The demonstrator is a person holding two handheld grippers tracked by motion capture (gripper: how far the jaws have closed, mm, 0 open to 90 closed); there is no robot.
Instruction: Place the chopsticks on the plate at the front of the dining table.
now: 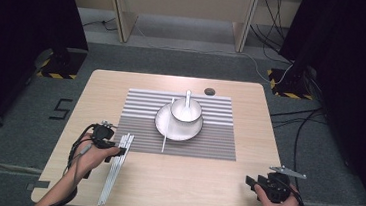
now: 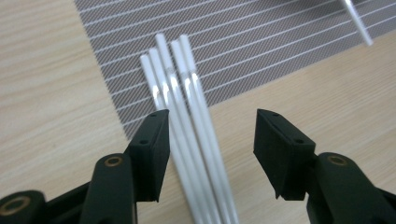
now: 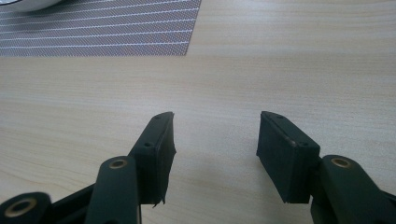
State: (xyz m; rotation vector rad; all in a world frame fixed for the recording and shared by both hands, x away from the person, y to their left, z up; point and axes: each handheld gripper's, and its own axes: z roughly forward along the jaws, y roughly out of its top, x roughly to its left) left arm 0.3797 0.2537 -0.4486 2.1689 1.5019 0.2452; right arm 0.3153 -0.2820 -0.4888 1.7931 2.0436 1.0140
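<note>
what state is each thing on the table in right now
left tool: open, jaws astride the white sticks
white sticks: lying bundled, tips on the mat
right tool: open, empty, over bare table
bowl: upright on plate, spoon inside
plate: flat on mat

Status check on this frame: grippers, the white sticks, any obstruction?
Left gripper open, jaws straddling the white sticks at the placemat edge. Right gripper open over bare table. Nothing blocking the sticks.

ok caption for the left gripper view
Open left gripper poised over a bundle of white plastic chopsticks on the striped placemat's edge.
</note>
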